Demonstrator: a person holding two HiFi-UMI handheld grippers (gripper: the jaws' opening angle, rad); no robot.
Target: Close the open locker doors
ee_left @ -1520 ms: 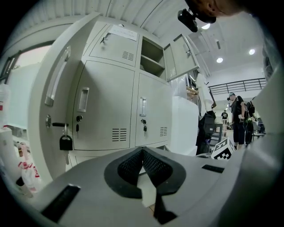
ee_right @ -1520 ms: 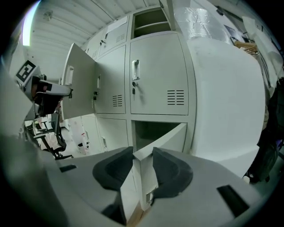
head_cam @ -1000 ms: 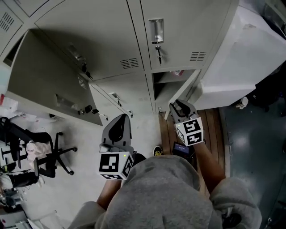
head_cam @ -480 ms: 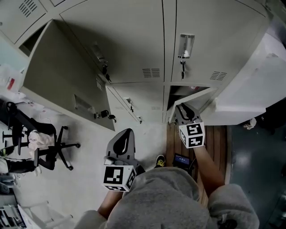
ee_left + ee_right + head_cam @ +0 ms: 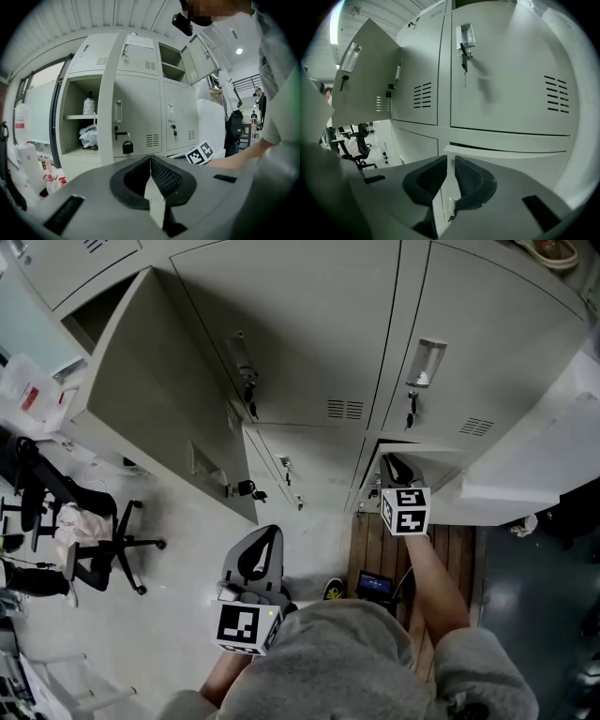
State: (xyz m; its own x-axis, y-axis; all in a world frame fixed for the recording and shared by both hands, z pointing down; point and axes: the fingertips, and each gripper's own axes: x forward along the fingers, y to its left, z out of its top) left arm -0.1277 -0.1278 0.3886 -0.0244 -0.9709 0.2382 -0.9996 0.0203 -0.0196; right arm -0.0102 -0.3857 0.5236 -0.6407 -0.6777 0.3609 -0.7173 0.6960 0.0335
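Note:
Grey lockers fill the head view. The lower right locker door [image 5: 445,472] stands only slightly ajar, a dark slit above it. My right gripper [image 5: 395,468] is at that door's free edge; its jaws have just been closing and stand a narrow gap apart [image 5: 451,161], with the door's top edge [image 5: 506,152] just ahead and nothing pressed between them. A large upper door [image 5: 150,418] hangs wide open at the left. A lower middle door [image 5: 267,460] is ajar, keys [image 5: 246,488] hanging from it. My left gripper [image 5: 258,554] is shut and empty [image 5: 150,160], held back from the lockers.
An office chair [image 5: 103,554] stands at the left. A white covered object [image 5: 534,446] borders the lockers on the right, above a wooden floor strip [image 5: 450,549] with a small device [image 5: 375,585]. The left gripper view shows an open compartment [image 5: 77,122] and an open top door [image 5: 201,58].
The right gripper moved forward toward the lockers and the lower right door swung from wide open to nearly closed. Its jaws narrowed. The left gripper shifted a little.

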